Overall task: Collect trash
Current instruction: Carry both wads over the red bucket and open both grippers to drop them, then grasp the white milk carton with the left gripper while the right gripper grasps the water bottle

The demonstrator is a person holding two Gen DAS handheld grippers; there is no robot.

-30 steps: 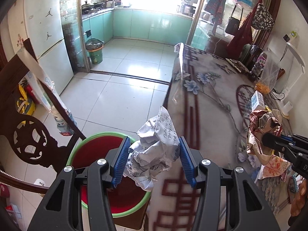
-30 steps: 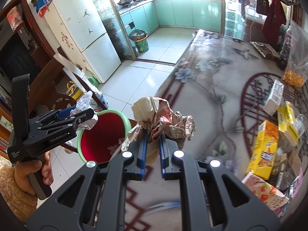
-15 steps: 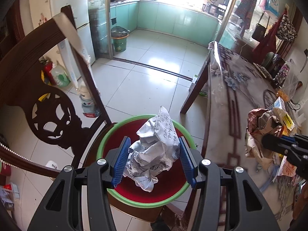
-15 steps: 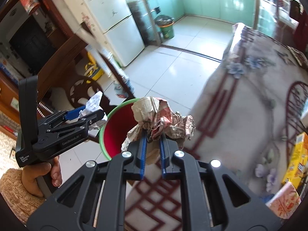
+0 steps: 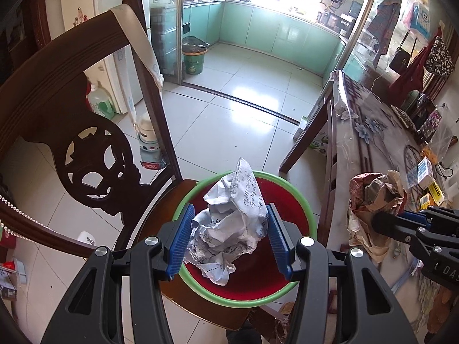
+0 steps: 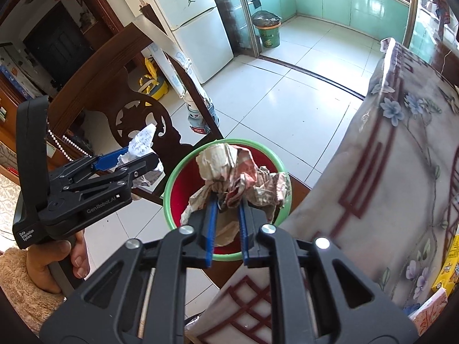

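Two grippers, "GenRobot.AI" left gripper (image 6: 126, 162) pinching handwritten paper wad (image 5: 232, 223), right gripper (image 6: 226, 215) opening around wrapper (image 6: 243, 177)

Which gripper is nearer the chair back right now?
Left. The left gripper, with its white paper, hangs just in front of the chair back; the right gripper sits over the basin, farther off.

The bin (image 5: 301, 209) sits on the chair (image 5: 86, 132) seat — table (image 5: 373, 132) just right, seemingly apart.

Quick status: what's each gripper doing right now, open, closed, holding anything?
Left gripper: closed on the white crumpled paper.
Right gripper: jaws opening, brown crumpled wrapper between its fingers.
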